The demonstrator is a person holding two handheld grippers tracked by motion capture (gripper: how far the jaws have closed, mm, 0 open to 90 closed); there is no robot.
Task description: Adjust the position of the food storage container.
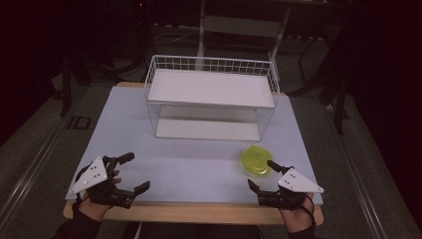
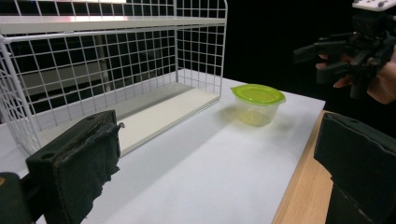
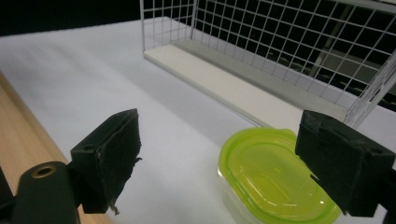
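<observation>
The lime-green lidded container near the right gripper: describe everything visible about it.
The small clear plastic container with a lime-green oval lid stands upright on the white table mat, in front of the right end of the white wire shelf rack and apart from it. The translucent lid is on, with a raised rim. The tub tapers downward and looks empty. The open right gripper sits beside it; contact cannot be told.

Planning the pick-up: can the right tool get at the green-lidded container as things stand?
Probably yes. The right tool is open, beside the container, and nothing lies between them; the wire rack stands farther back.
</observation>
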